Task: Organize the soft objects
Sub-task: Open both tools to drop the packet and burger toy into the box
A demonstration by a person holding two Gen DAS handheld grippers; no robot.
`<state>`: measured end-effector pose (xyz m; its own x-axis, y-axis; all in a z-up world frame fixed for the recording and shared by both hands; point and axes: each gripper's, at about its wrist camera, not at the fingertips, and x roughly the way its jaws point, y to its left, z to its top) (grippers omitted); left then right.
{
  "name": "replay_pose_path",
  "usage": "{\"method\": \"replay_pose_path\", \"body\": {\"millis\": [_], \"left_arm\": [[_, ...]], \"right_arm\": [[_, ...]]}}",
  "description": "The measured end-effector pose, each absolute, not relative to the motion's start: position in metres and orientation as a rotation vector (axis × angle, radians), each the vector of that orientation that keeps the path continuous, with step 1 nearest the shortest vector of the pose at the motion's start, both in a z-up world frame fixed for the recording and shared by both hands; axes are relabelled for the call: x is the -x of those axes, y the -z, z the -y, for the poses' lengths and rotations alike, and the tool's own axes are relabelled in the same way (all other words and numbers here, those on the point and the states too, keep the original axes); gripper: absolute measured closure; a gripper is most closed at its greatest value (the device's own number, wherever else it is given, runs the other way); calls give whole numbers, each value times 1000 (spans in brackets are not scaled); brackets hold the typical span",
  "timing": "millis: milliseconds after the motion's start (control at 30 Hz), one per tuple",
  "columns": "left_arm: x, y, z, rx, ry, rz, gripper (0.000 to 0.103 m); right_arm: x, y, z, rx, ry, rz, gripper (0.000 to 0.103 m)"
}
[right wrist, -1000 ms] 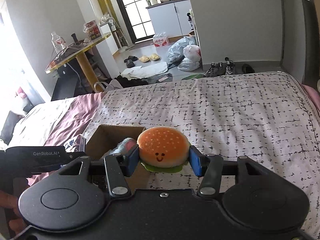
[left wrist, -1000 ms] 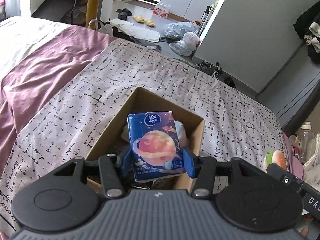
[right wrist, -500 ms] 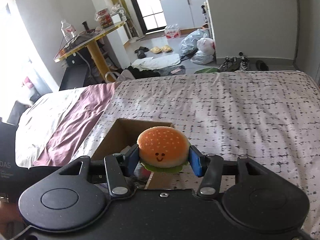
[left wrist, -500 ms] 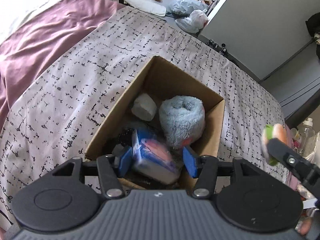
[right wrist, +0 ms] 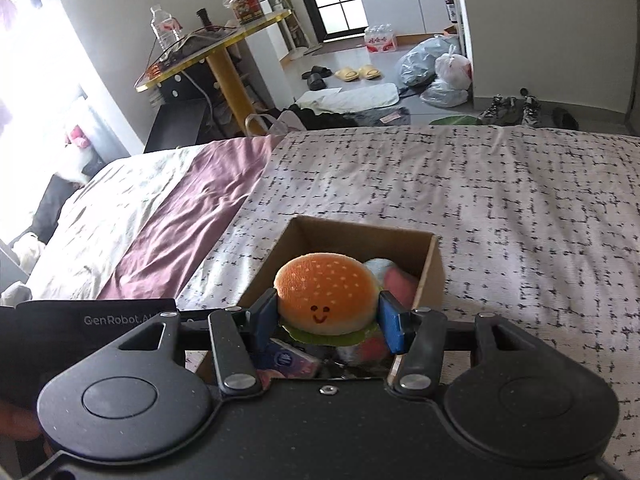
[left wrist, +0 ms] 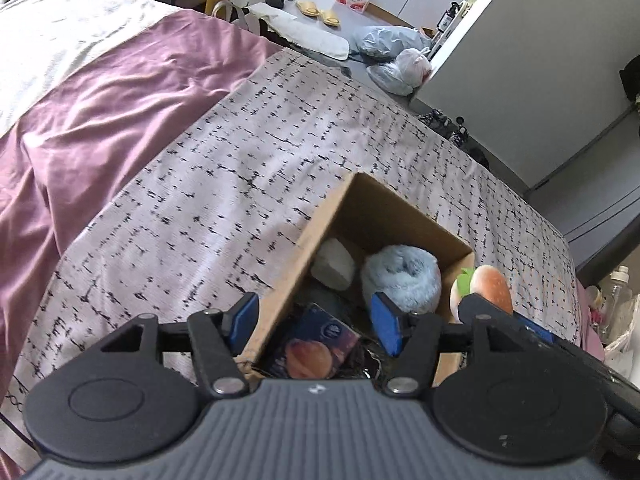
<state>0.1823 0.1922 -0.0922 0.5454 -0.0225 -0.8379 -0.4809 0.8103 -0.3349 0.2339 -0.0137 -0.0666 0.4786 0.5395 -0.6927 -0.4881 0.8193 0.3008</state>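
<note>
An open cardboard box [left wrist: 384, 208] [right wrist: 434, 276] sits on the patterned bedspread. Inside lie a blue tissue pack with a planet print [left wrist: 316, 350] [right wrist: 286, 358], a fluffy light-blue plush [left wrist: 402, 276] and a white soft lump [left wrist: 334, 264]. My left gripper [left wrist: 316, 320] hovers over the box's near left corner, its jaws opening, with nothing pressed between the blue pads; the tissue pack lies below them. My right gripper [right wrist: 328, 316] is shut on a smiling plush hamburger [right wrist: 326, 294] [left wrist: 486, 286] just above the box's near side.
A mauve sheet [left wrist: 100, 120] and a cream blanket [right wrist: 120, 216] cover the bed's left part. Beyond the bed are a yellow-legged table [right wrist: 216, 52], slippers, bags [right wrist: 436, 68] and shoes on the floor. Bottles [left wrist: 618, 292] stand at the bed's right side.
The left gripper let go of the tissue pack, which dropped into the box, and its jaws spread while it slid left. The right gripper carried the hamburger from beside the box to over it.
</note>
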Motion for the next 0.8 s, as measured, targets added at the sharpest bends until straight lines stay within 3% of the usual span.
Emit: {"method": "replay_pose_path", "body": {"millis": [167,233,300,600,800], "left_arm": [[-179,87,-206,587,-333,-963,42],[-177,84,-210,588,-344,-959,42],[-176,82,-213,585,-352,-956,41],[-171,73,-199,532,-306,-959,26],[-166,65,-188,522,-305,-962,25]], "right_arm": [[-236,58,2,-61,-652,-849,45],[-237,56,-1,-60,-656,-837,25],[-235,54,0,-55,-645,-820,14],[-233,55,30,-80,-598,-851,14],[-225,52,52,-111,-568,-859,10]]}}
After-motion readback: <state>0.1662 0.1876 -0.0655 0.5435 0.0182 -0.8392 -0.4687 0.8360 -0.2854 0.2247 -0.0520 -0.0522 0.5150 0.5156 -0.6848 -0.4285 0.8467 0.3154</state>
